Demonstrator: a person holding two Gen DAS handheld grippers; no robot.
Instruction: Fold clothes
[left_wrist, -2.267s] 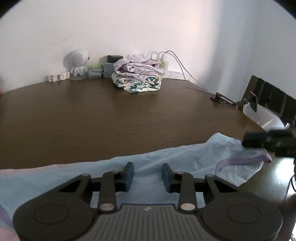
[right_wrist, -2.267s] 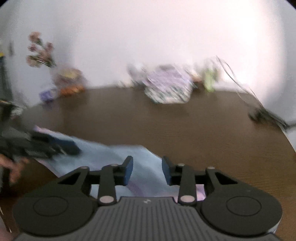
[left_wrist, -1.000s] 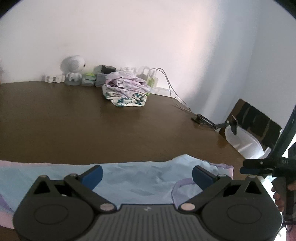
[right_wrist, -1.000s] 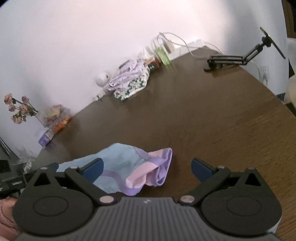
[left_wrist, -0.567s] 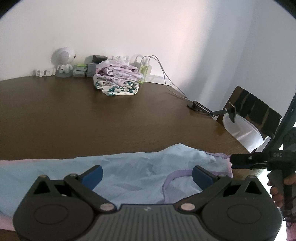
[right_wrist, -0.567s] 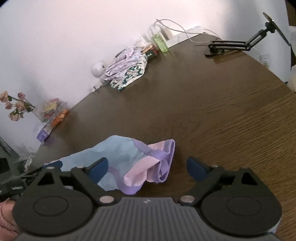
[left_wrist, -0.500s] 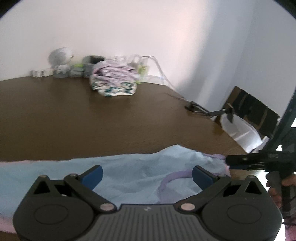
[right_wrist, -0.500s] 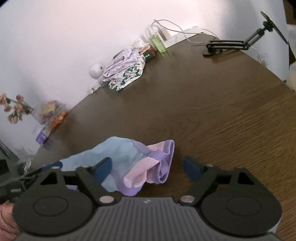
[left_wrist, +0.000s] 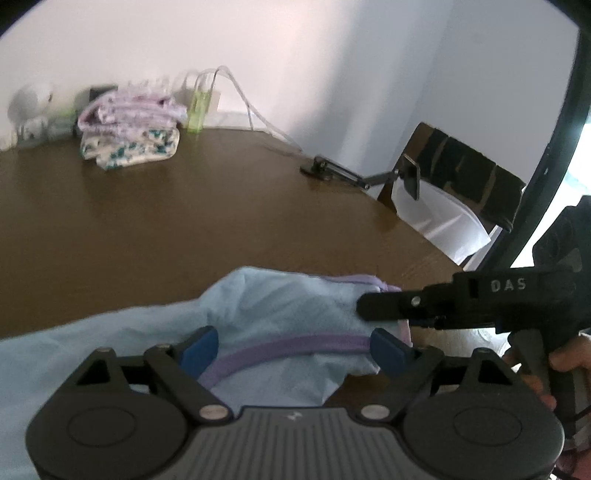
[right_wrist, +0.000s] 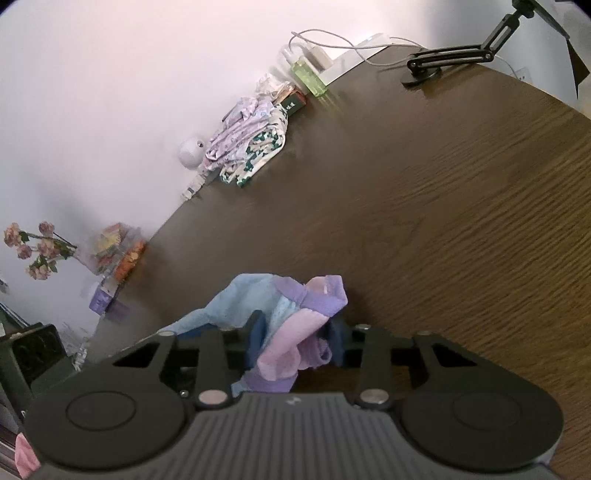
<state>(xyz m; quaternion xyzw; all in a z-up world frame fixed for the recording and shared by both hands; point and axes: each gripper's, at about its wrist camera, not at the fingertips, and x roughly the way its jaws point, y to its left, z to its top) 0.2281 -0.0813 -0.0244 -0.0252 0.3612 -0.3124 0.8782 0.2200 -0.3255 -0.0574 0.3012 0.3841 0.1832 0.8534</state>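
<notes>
Both tongs have been closing: the right tongs now pinch the pink-and-purple end of the blue garment near the desk's front edge, while the left tongs, open, straddle its purple band. Grip that band firmly before lifting.

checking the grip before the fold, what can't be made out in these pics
- Left wrist view: the garment runs off the left edge and under the gripper body.
- Left wrist view: the clothes pile and white toy are motion-blurred.
- Right wrist view: bunched pink cloth hides the right gripper pad contact.
</notes>
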